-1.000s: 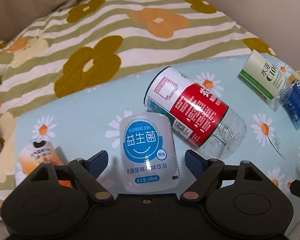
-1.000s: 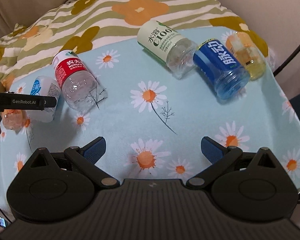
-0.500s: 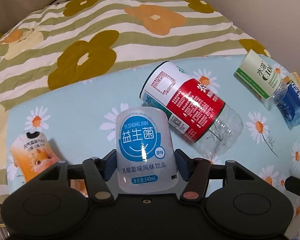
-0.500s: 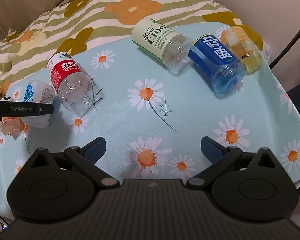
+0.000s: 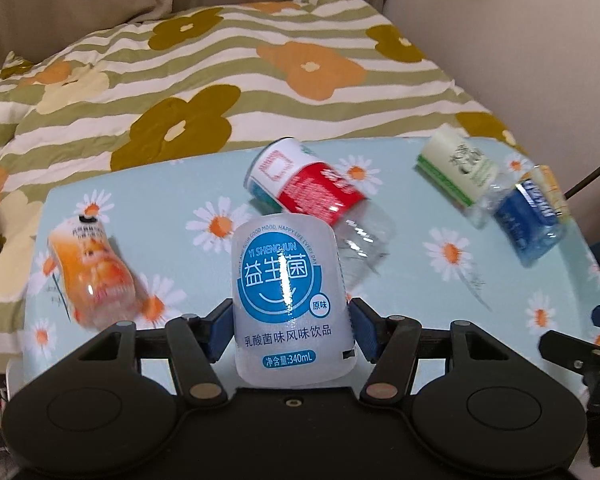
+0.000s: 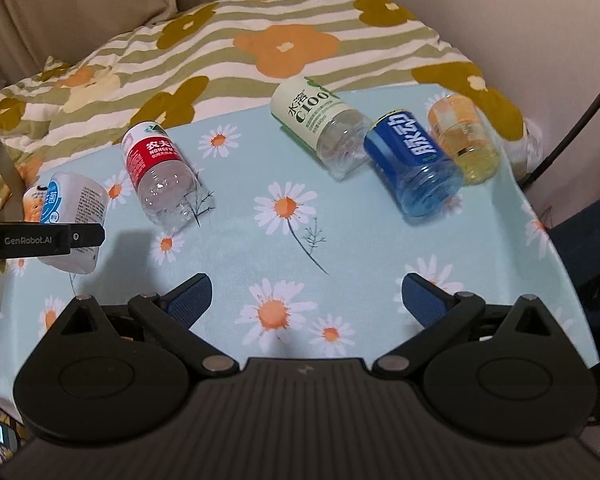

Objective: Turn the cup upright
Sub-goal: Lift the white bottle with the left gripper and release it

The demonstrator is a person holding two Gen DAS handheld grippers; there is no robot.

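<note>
A white cut-bottle cup with a blue round label is gripped between the blue pads of my left gripper and lifted off the daisy-print cloth, tilted. It also shows in the right wrist view at the far left, held by the left gripper's black body. My right gripper is open and empty above the cloth's near middle.
Other cut-bottle cups lie on their sides: a red-label one, an orange one, a pale green one, a blue one, a yellow one. A striped flower blanket lies behind the table; wall on the right.
My left gripper closed on the white blue-label cup and lifted it off the cloth. The right gripper stayed open and drifted little.
</note>
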